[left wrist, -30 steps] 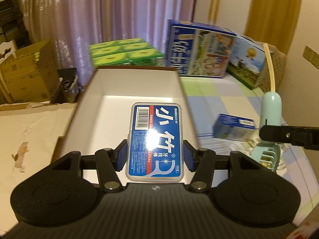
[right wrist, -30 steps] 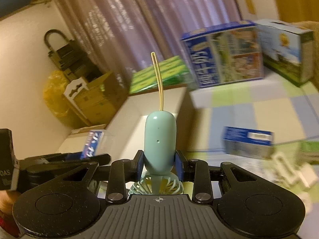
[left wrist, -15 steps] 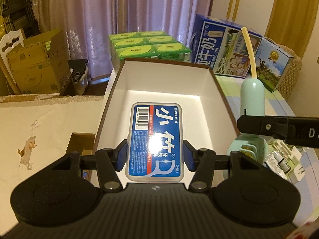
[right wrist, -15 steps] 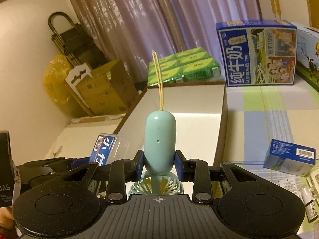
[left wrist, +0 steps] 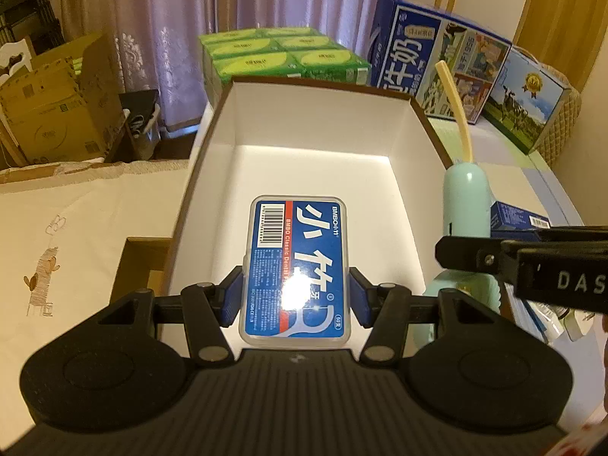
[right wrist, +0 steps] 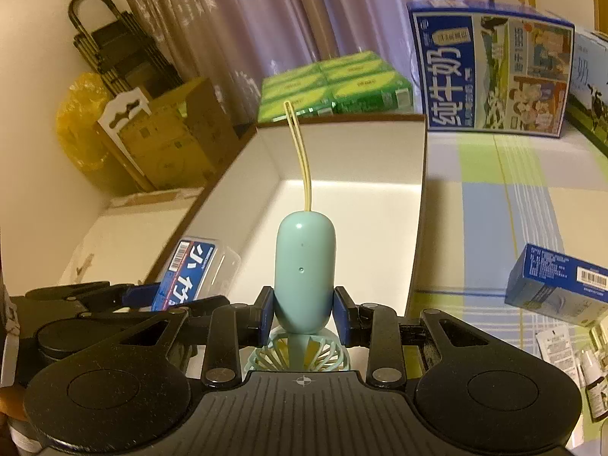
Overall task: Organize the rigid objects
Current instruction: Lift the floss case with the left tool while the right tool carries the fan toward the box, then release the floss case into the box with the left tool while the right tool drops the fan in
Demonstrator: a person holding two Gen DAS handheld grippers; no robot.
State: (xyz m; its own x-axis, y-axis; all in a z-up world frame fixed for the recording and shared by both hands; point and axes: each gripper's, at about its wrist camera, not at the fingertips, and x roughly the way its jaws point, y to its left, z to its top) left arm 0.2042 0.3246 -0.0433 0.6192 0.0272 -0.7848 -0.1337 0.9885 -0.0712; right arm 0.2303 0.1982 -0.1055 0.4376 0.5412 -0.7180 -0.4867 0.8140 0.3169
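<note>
My left gripper [left wrist: 296, 300] is shut on a clear case of dental picks [left wrist: 296, 269] with a blue label, held over the near end of an open white box [left wrist: 319, 117] with brown edges. My right gripper [right wrist: 304, 319] is shut on the handle of a mint-green handheld fan [right wrist: 304, 269] with a yellow strap, held over the same box [right wrist: 342, 205] beside the left gripper. The fan also shows in the left wrist view [left wrist: 465, 197], and the case in the right wrist view [right wrist: 188, 269]. The box floor looks bare.
A small blue carton [right wrist: 558, 288] lies on the checked cloth right of the box. Green packs [left wrist: 281, 53] and large milk cartons [left wrist: 437, 64] stand behind it. Cardboard boxes [left wrist: 57, 106] stand at the far left. Small items lie at the lower right [right wrist: 562, 345].
Both grippers have moved forward with their loads and now sit over the near end of the box. The box looks closer and more centred.
</note>
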